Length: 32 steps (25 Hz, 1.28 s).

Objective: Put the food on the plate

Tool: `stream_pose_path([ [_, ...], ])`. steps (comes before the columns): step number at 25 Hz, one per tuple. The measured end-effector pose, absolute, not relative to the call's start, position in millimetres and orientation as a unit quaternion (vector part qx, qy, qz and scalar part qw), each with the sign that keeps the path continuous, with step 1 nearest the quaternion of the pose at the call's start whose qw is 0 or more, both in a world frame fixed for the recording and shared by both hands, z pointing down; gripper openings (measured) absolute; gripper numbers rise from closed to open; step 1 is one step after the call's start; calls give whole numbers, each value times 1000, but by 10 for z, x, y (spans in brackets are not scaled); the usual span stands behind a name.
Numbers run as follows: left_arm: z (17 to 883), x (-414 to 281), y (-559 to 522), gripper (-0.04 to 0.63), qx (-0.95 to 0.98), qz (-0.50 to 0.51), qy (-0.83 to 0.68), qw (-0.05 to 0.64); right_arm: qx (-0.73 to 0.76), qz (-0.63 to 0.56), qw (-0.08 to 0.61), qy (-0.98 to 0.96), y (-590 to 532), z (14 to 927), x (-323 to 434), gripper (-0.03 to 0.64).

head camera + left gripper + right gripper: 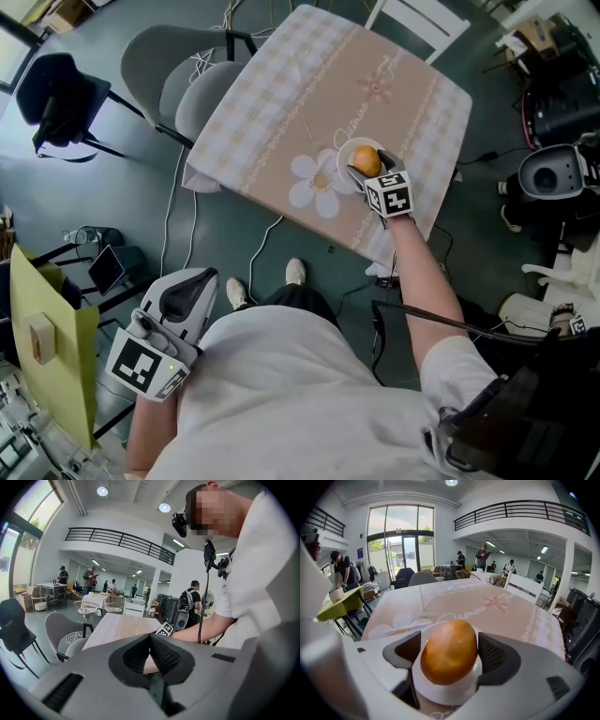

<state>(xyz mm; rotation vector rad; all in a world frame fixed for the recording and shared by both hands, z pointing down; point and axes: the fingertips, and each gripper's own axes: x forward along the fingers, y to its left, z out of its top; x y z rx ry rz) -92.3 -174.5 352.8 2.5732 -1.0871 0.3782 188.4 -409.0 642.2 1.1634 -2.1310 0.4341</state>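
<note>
A golden-brown bread roll [449,652] stands on end between the jaws of my right gripper [449,651], which is shut on it. The roll sits right over a small white plate [445,695]. In the head view the roll [367,161], the plate [345,150] and the right gripper [372,169] are near the table's front right edge. My left gripper [192,286] hangs low beside my body, away from the table. Its jaws are shut with nothing between them, and its tip [150,641] shows in the left gripper view.
The table [309,84] wears a beige checked cloth with flower prints. Two grey chairs [178,56] stand at its left, a white chair [422,23] at the far side. A yellow-green table [47,328] is at my left, with cables on the floor.
</note>
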Motion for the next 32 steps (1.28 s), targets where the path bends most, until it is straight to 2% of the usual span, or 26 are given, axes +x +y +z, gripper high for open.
stream_pose_path([
  [32, 3452, -1328, -1380, 8, 913, 102, -362, 154, 508, 132, 314, -791, -3709, 5829, 1905, 373],
])
